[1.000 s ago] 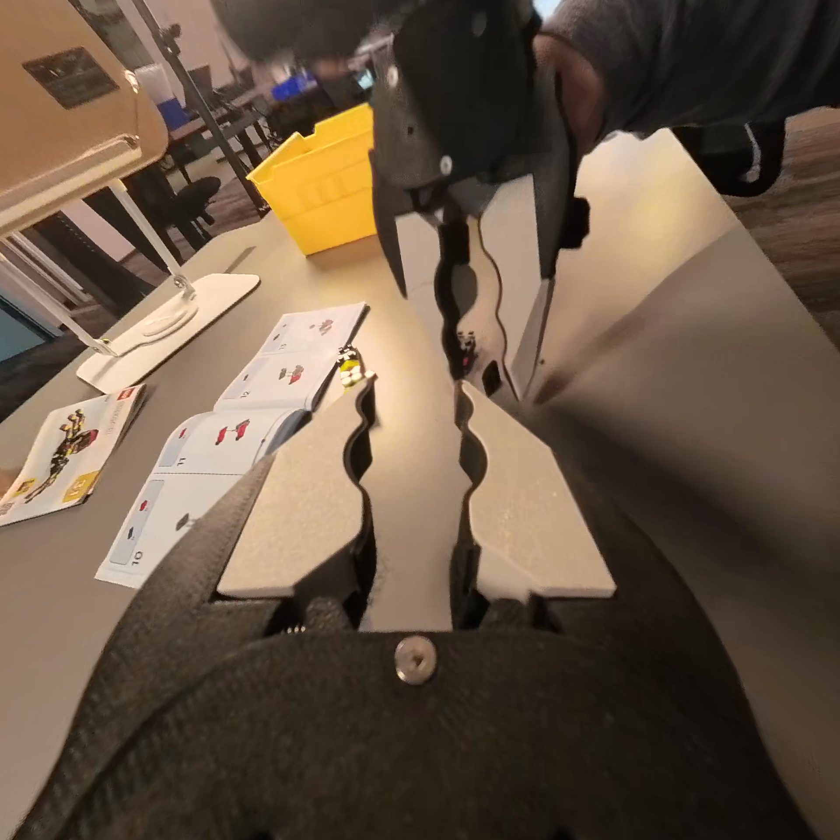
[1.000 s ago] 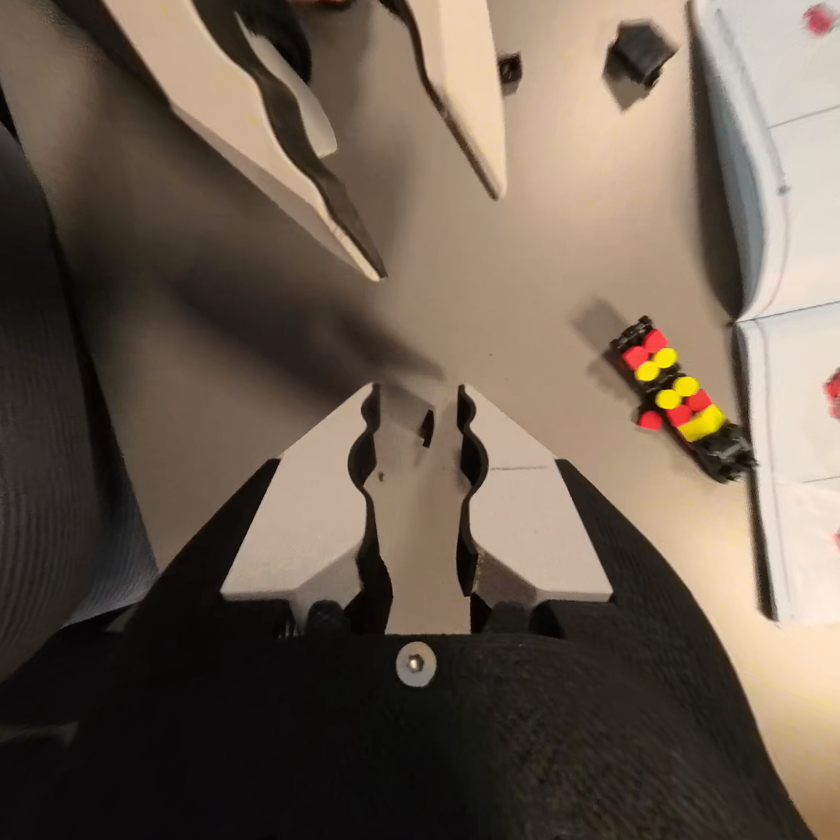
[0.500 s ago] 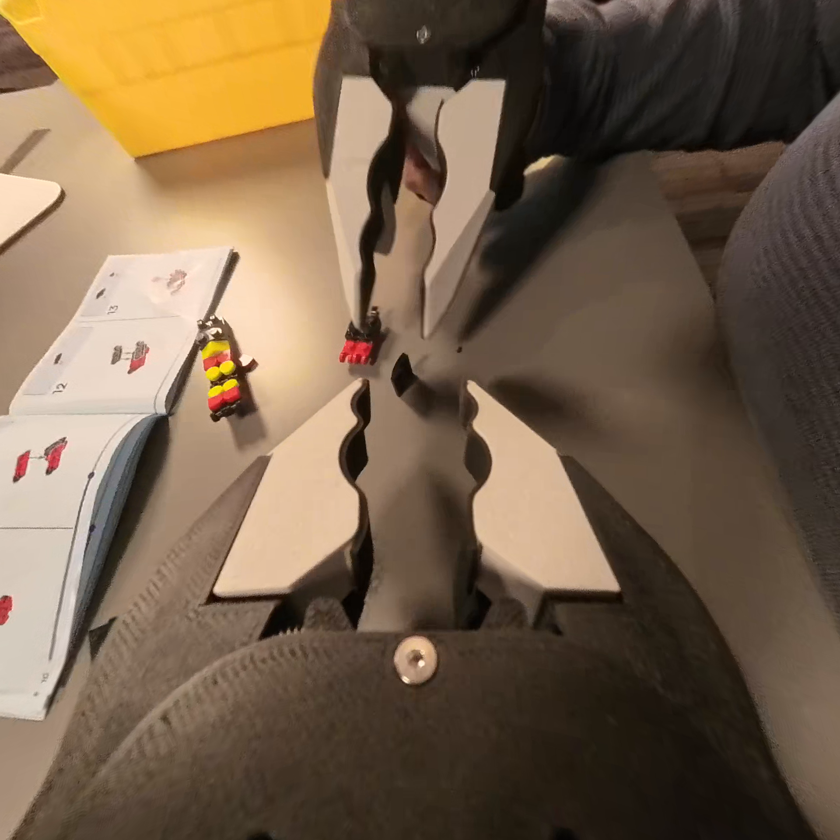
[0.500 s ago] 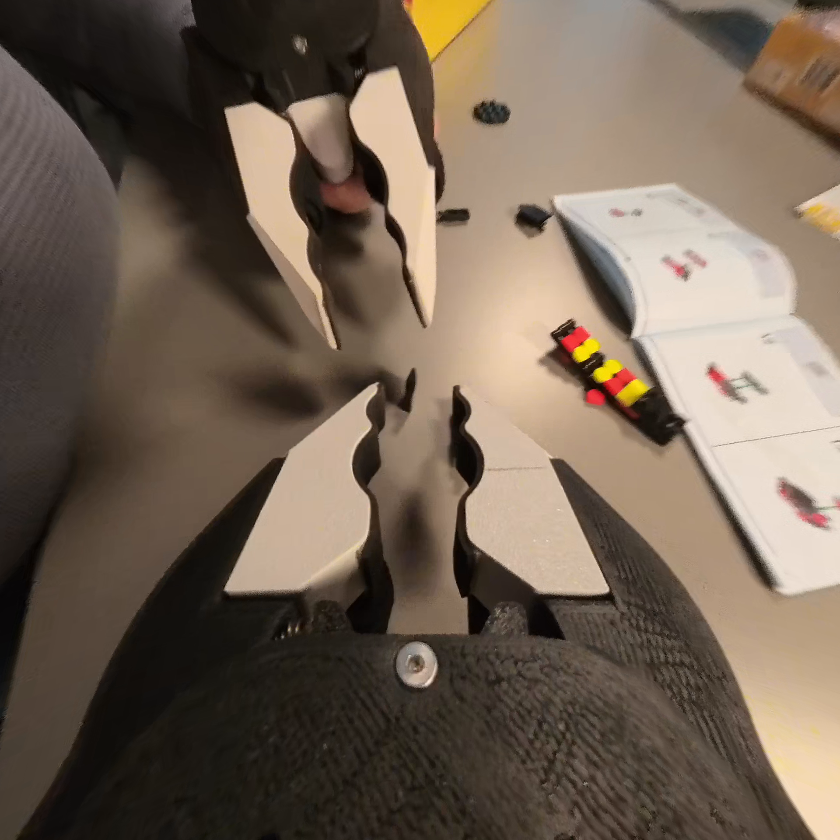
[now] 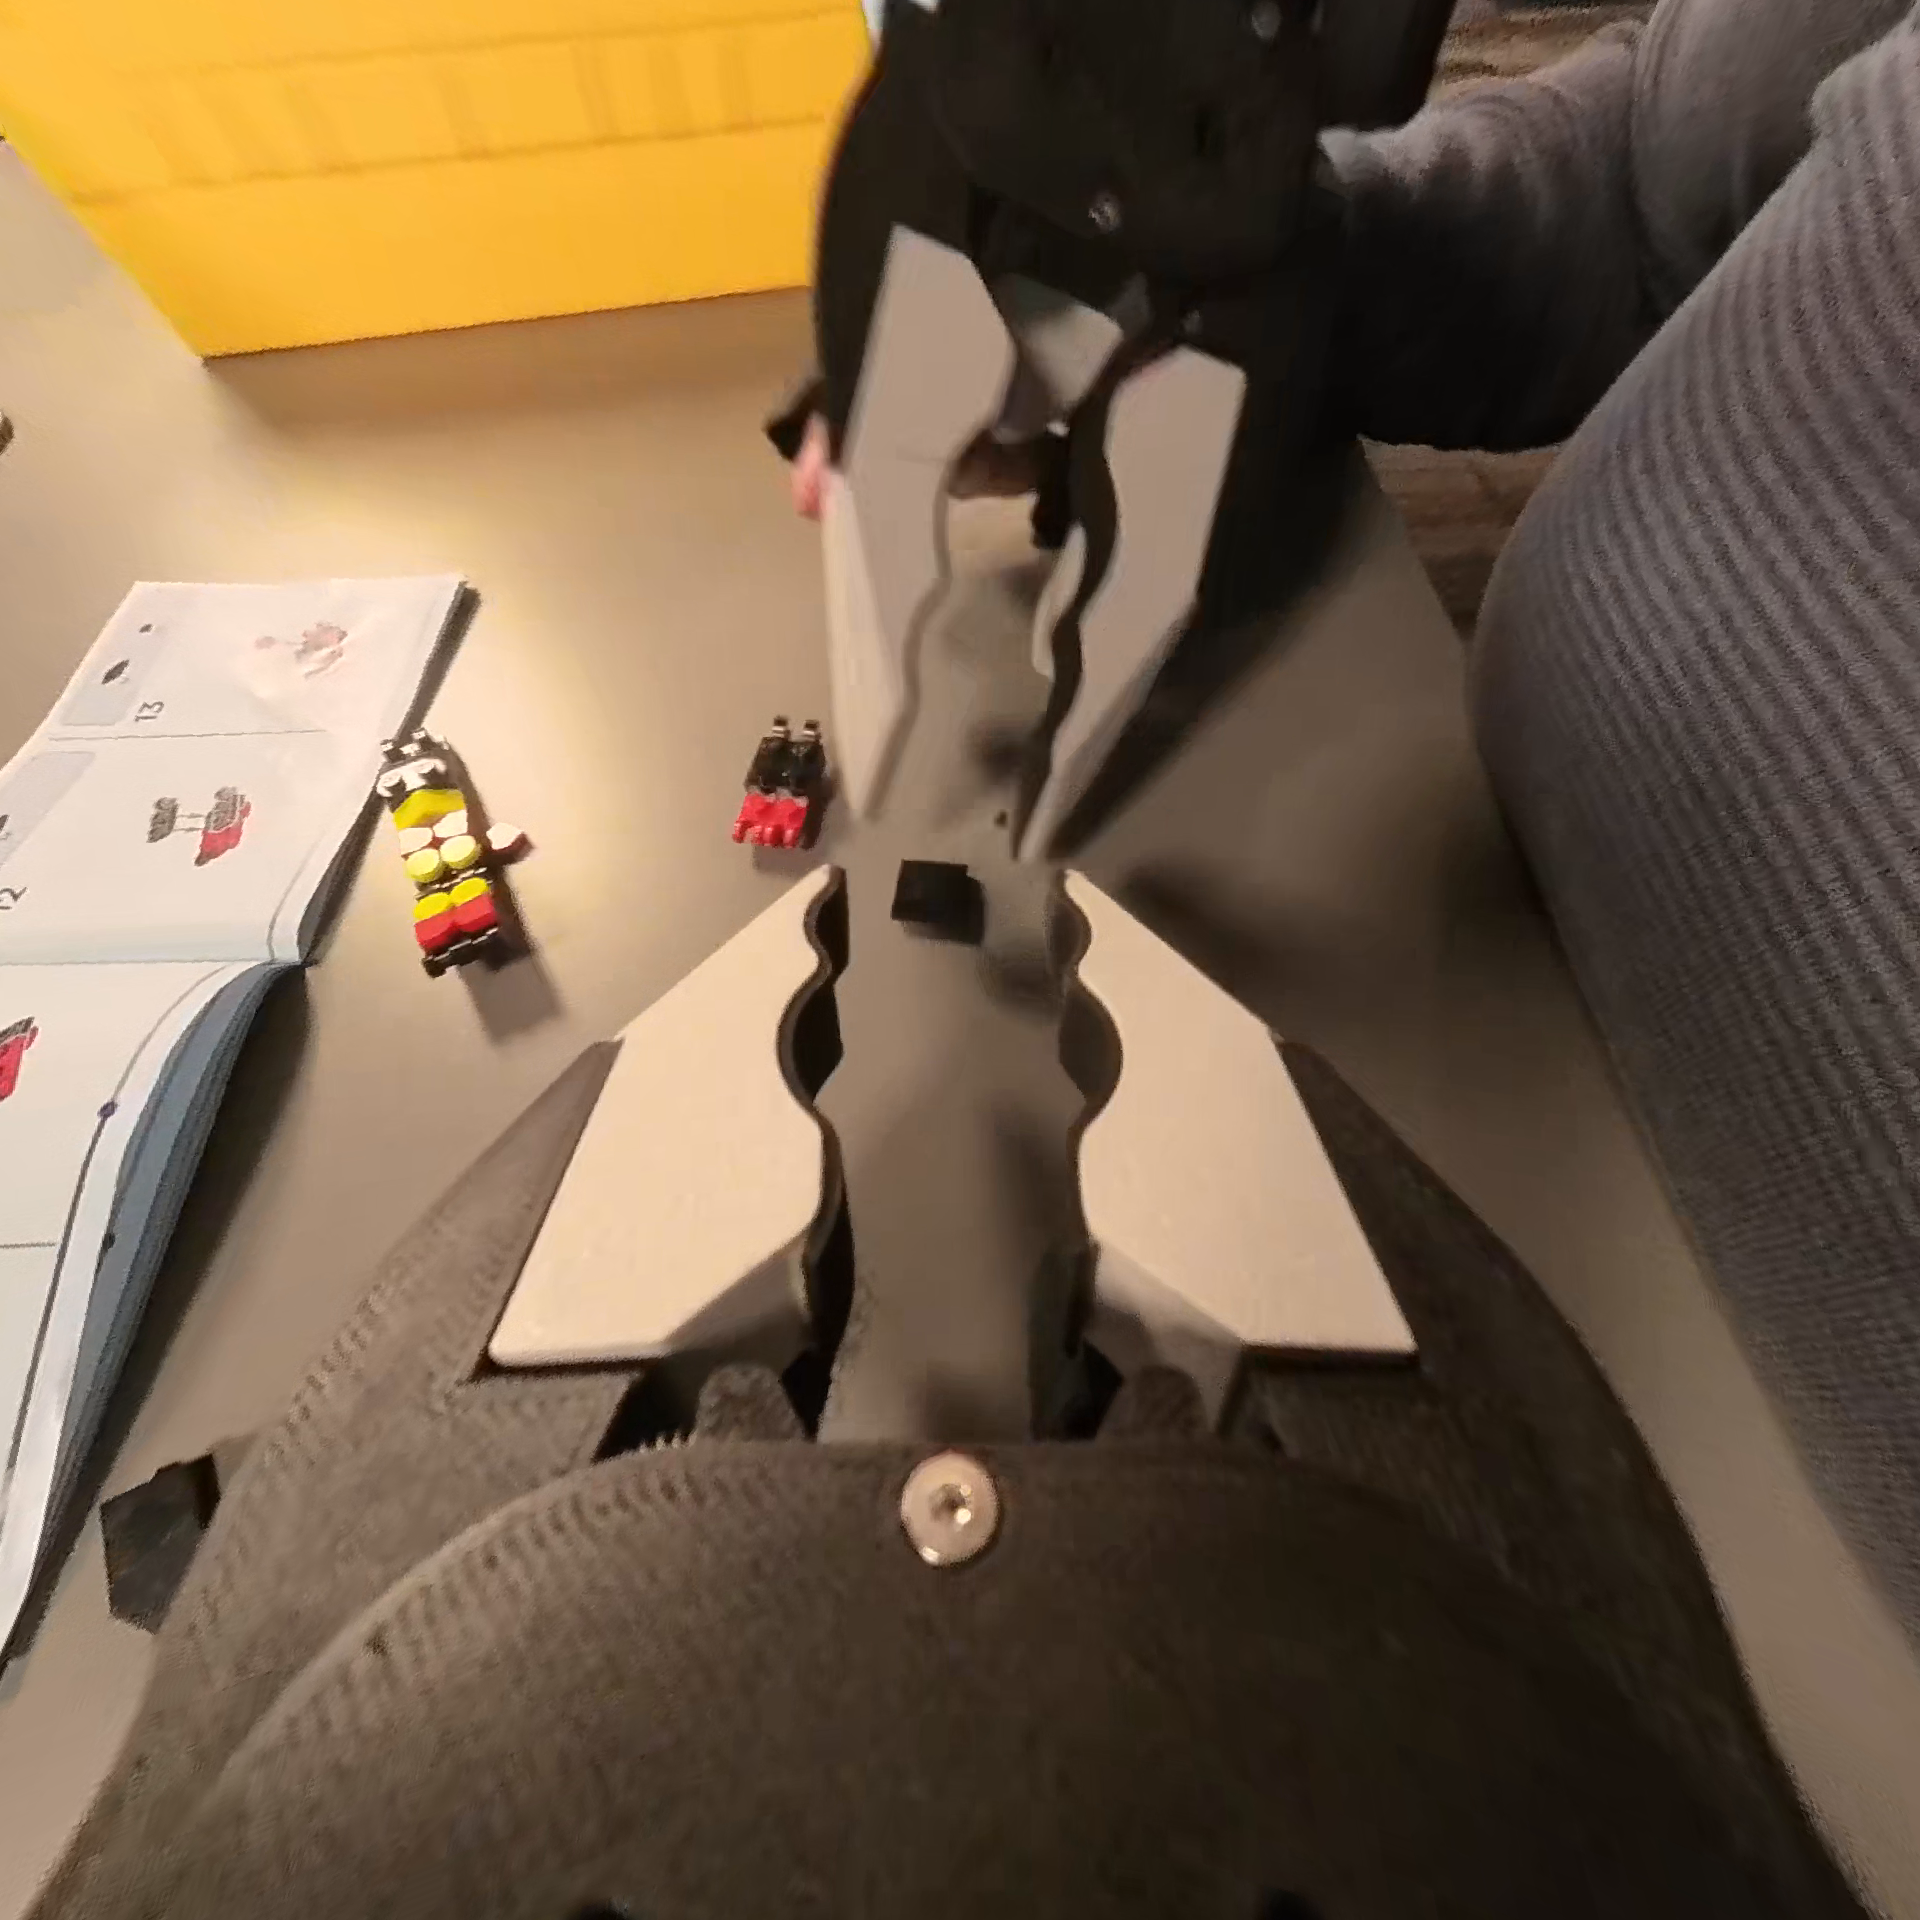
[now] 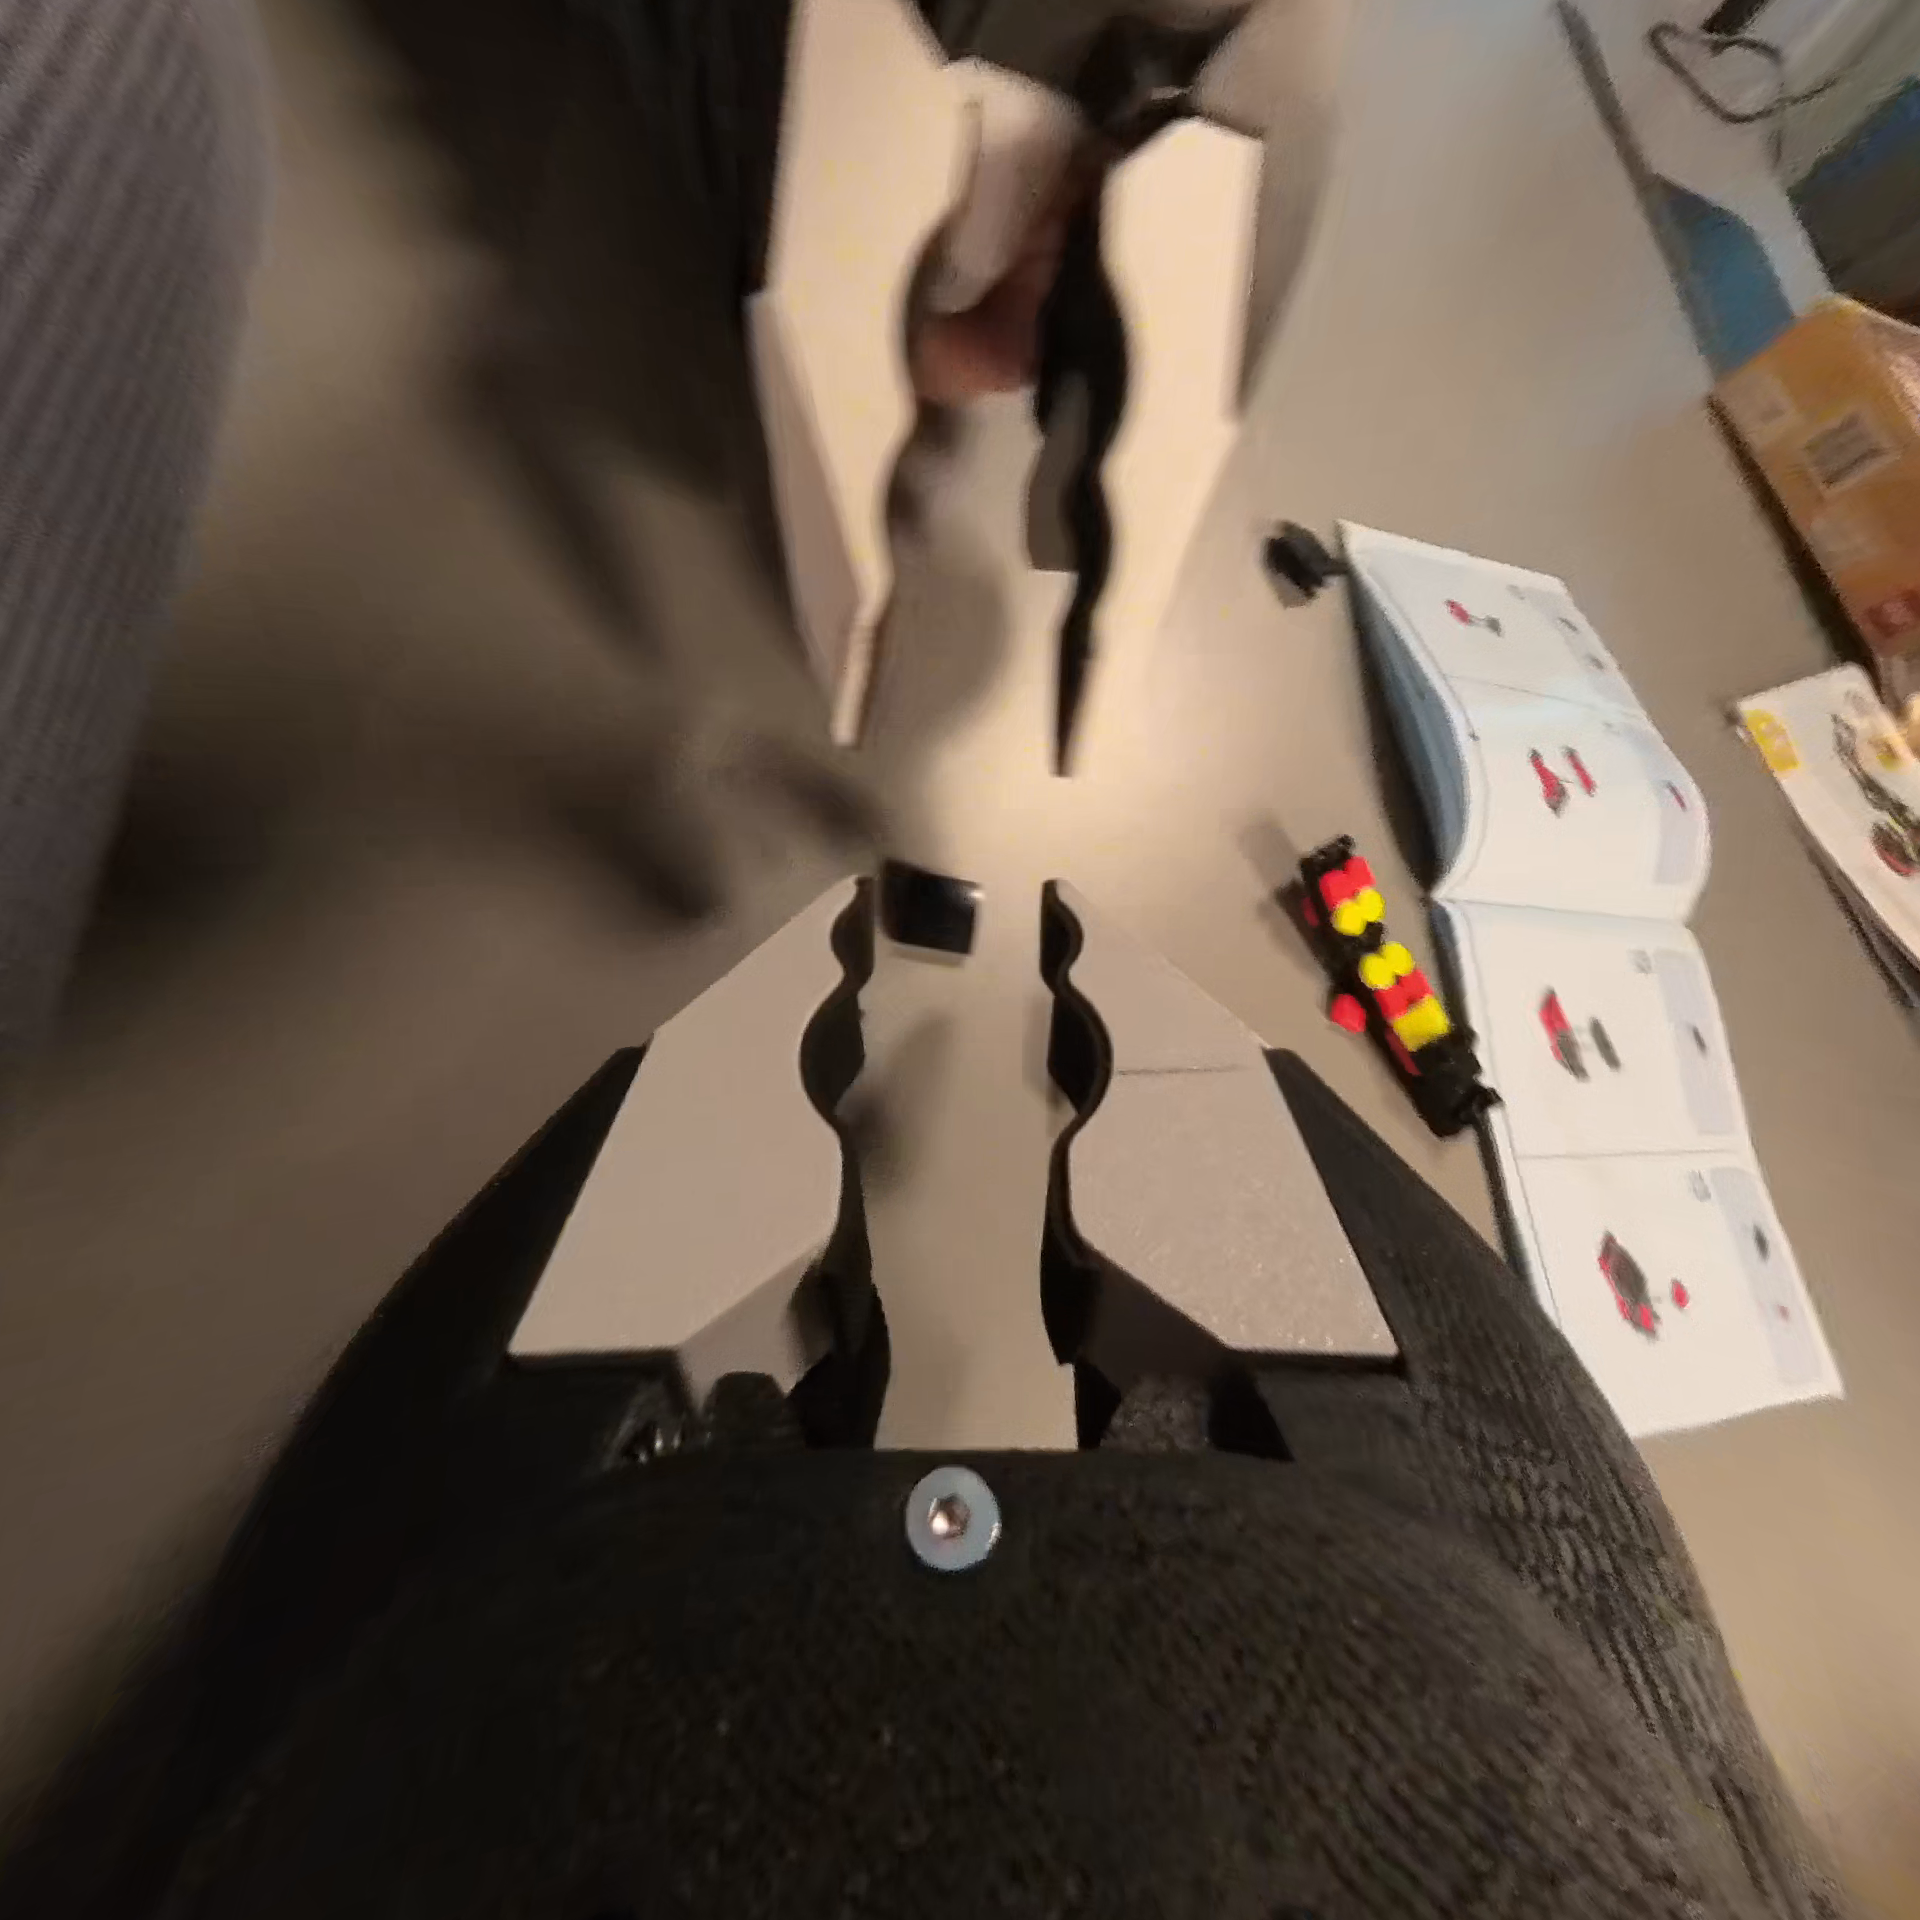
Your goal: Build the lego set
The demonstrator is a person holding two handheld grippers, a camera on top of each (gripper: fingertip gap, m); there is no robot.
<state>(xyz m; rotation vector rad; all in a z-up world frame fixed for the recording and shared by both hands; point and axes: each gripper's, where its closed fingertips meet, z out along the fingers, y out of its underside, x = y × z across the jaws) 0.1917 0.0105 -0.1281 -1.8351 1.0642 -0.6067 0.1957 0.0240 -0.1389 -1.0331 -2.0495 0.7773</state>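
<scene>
A small black lego piece (image 5: 935, 906) lies on the grey table between the tips of both grippers; it also shows in the right wrist view (image 6: 930, 925). My left gripper (image 5: 951, 883) is open and empty around it. My right gripper (image 6: 954, 896) is open and empty, with the piece close to its left fingertip. The two grippers face each other tip to tip. A small red and black assembly (image 5: 781, 802) lies just left of the right gripper's tips. A long black, red and yellow assembly (image 5: 449, 854) lies beside the booklet, and shows in the right wrist view (image 6: 1382, 997).
An open instruction booklet (image 5: 208, 790) (image 6: 1579, 935) lies beside the long assembly. A yellow bin (image 5: 416, 156) stands at the back. A loose black piece (image 6: 1294, 551), a leaflet (image 6: 1849, 790) and a cardboard box (image 6: 1829, 436) lie farther off. A person's grey sleeve (image 5: 1714, 727) is close by. The grippers are tip to tip, or close to it.
Both grippers have come low over the table, tips facing. The red and black assembly now lies apart from the right gripper's finger. The black piece now sits between both pairs of tips.
</scene>
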